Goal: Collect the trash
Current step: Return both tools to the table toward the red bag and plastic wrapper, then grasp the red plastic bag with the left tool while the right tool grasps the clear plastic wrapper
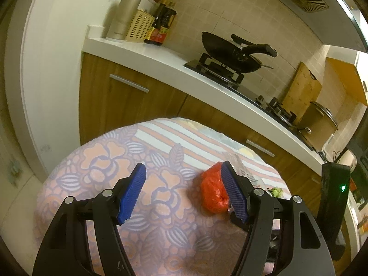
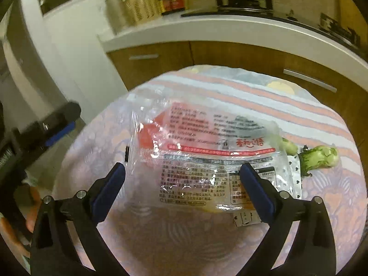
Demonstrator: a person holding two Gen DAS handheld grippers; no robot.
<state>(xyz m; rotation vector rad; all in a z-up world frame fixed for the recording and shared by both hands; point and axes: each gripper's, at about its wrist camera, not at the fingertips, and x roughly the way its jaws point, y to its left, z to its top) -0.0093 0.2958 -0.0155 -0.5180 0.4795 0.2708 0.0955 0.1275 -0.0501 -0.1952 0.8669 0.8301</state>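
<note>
A crumpled red plastic bag [image 1: 212,189] lies on the floral tablecloth [image 1: 103,161]. It rests against the inner face of the right pad of my left gripper [image 1: 184,166], while the other pad stands well clear, so the jaws are open. In the right wrist view a clear food wrapper [image 2: 202,151] with red and black print lies flat on the cloth. My right gripper [image 2: 182,166] is open wide, its fingertips on either side of the wrapper's near part without pressing it. A green vegetable stub [image 2: 319,156] lies to the right of the wrapper.
The round table stands close to a kitchen counter [image 1: 161,57] with wooden cabinet doors below. On the counter are a wok [image 1: 230,53] on a gas hob, sauce bottles [image 1: 162,23] and a pot [image 1: 318,122]. My left gripper's finger [image 2: 57,126] shows at the left of the right wrist view.
</note>
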